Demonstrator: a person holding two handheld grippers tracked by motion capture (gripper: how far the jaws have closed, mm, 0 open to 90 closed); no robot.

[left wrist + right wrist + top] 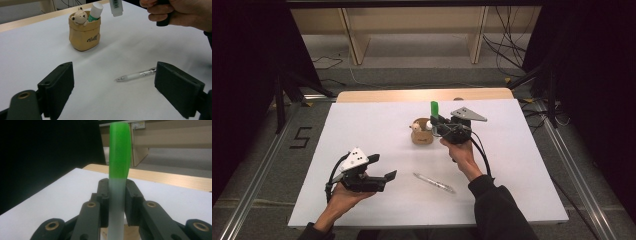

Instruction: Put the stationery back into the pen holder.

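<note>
Right gripper (435, 121) is clamping a green-capped white stick (434, 108), jaws pressed together on its pale lower body, green end standing upward. I am seeing it hanging over the tan bear-faced pot (421, 133), just right of the pot's rim, near the far middle of the white table (362, 125). A second white tube (96, 10) is sitting inside that pot. Left gripper (382, 167) is resting low at the near left, jaws wide apart, nothing between them. A clear pen (434, 183) is lying flat on the table, near centre, between the two hands.
</note>
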